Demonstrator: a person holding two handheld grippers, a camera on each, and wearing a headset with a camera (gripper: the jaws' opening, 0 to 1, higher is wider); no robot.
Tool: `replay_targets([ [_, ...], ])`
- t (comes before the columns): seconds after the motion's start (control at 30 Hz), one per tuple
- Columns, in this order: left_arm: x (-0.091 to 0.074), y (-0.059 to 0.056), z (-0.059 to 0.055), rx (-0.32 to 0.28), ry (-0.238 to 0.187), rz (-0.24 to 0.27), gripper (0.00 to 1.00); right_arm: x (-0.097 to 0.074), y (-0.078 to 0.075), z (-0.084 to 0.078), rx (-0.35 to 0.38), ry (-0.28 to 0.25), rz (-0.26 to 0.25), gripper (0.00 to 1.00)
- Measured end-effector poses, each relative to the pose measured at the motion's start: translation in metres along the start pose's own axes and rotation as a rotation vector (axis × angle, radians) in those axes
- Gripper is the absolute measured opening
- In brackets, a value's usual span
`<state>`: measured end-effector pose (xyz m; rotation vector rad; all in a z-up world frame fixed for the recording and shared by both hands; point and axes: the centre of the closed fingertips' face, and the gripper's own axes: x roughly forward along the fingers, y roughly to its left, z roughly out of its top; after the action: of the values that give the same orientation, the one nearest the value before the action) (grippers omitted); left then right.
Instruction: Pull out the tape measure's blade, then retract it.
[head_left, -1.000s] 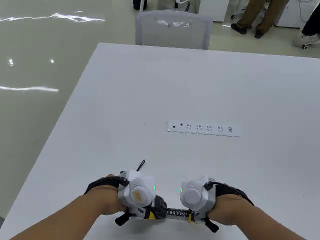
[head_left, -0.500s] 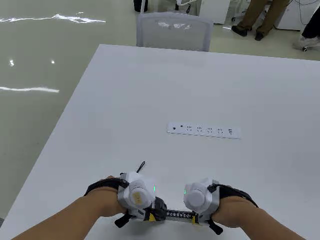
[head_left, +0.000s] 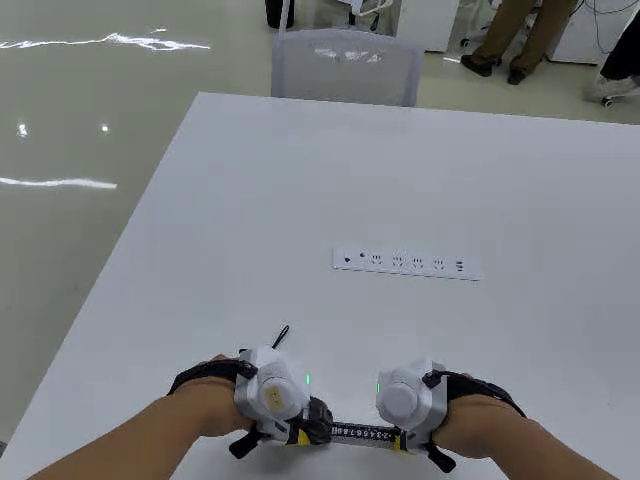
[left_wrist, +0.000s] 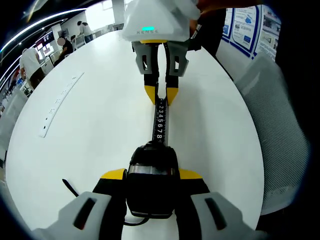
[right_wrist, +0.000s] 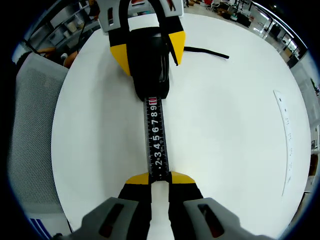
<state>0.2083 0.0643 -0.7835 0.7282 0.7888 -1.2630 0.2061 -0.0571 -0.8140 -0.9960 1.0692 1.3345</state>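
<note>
The black tape measure case (left_wrist: 151, 175) sits between the yellow-tipped fingers of my left gripper (left_wrist: 151, 176), which is shut on it. Its numbered blade (left_wrist: 160, 122) runs straight out over the white table to my right gripper (left_wrist: 160, 94), shut on the blade's end. In the right gripper view the blade (right_wrist: 155, 137) leads from my right gripper (right_wrist: 159, 178) up to the case (right_wrist: 150, 60), showing about ten centimetres. In the head view both grippers sit at the near table edge, the left gripper (head_left: 300, 432) and the right gripper (head_left: 398, 437), with the blade (head_left: 360, 433) between them.
A white power strip (head_left: 405, 263) lies mid-table beyond the grippers. A thin black strap (head_left: 279, 336) trails from the case on the left. A grey chair (head_left: 345, 62) stands at the table's far edge, and people's legs show at the back right.
My right gripper has moved further right, away from the case, so more blade shows between the grippers. The left gripper has held about still.
</note>
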Motion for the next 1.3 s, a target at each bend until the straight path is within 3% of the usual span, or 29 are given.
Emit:
replay_targets([
  [0.43,0.005,0.004,-0.006,-0.002,0.001,-0.001,0.32,-0.002,-0.003,-0.014,-0.004,0.015,0.001,0.10],
  [1.3,-0.001,-0.001,0.002,-0.007,0.000,0.002,0.32,-0.003,-0.002,-0.032,0.000,0.044,-0.004,0.10],
])
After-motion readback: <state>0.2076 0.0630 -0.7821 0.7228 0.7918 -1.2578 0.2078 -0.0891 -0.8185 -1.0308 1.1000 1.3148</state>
